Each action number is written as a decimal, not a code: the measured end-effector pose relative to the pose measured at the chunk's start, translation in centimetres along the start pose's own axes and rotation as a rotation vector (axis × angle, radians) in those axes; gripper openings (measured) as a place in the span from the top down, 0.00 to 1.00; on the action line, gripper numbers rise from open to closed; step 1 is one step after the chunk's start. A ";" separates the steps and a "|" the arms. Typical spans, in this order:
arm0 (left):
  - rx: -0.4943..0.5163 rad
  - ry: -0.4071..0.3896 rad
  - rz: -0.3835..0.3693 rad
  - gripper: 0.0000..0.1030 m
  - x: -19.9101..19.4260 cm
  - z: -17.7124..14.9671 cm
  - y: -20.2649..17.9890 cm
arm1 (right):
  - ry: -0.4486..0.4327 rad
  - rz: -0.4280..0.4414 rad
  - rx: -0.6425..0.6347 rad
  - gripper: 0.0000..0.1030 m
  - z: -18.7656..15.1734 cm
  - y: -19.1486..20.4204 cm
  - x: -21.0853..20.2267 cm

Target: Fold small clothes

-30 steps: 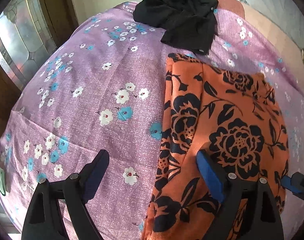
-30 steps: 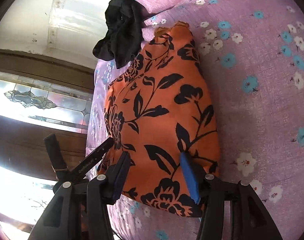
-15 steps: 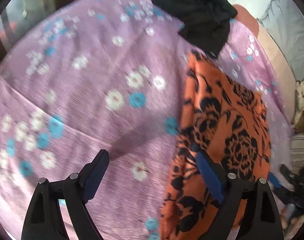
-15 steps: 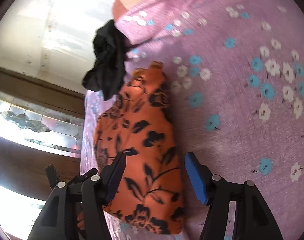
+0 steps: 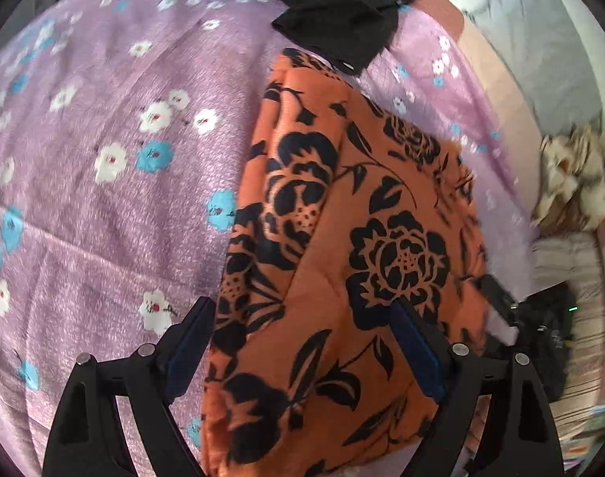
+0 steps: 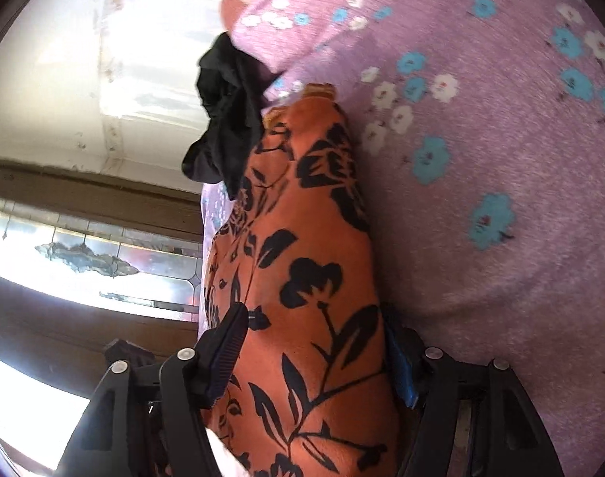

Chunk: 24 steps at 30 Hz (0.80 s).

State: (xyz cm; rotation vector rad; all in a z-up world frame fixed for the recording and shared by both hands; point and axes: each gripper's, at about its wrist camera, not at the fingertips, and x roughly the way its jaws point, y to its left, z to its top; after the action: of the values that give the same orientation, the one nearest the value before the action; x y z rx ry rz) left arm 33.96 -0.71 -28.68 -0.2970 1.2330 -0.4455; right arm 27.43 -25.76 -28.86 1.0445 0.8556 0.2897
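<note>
An orange garment with black flowers (image 5: pixel 342 238) lies folded on a purple flowered bedspread (image 5: pixel 103 206). My left gripper (image 5: pixel 306 342) is open, its fingers wide apart on either side of the garment's near end. In the right wrist view the same garment (image 6: pixel 302 298) runs between the fingers of my right gripper (image 6: pixel 318 353), which is open around its near end. A crumpled black garment (image 5: pixel 338 12) lies at the orange one's far end; it also shows in the right wrist view (image 6: pixel 227 115).
The bedspread (image 6: pixel 501 159) covers the bed. A window with leaded glass (image 6: pixel 84 258) and a white wall stand beyond the bed's edge. A patterned bundle of cloth (image 5: pixel 572 179) and striped bedding (image 5: pixel 572 278) lie to the right.
Both grippers have come in over the orange garment's near end; it now lies between each pair of fingers. The left gripper has shifted right, the right gripper has dropped closer to the cloth.
</note>
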 end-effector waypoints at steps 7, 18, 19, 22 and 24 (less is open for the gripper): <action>-0.041 -0.031 -0.043 0.35 0.9 0.5 -1.1 | -0.023 -0.040 -0.055 0.55 -0.7 1.3 0.3; -0.017 -0.114 -0.079 0.73 -2.0 0.1 -1.9 | -0.078 -0.072 -0.187 0.63 -1.1 5.4 -2.8; -0.014 -0.110 -0.083 0.73 -1.9 0.2 -2.2 | -0.079 -0.082 -0.191 0.64 -1.1 5.5 -3.1; 0.000 -0.077 -0.096 0.73 -1.4 -0.5 -3.5 | -0.066 -0.107 -0.166 0.64 -1.1 5.1 -4.8; 0.035 -0.054 -0.104 0.73 -1.1 -1.5 -5.0 | -0.068 -0.118 -0.149 0.64 -1.1 4.7 -6.2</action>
State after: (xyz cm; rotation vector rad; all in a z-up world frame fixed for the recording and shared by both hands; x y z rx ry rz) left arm 31.46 -4.58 -25.98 -0.3421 1.1590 -0.5447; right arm 23.42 -26.37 -22.19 0.8572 0.8184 0.2142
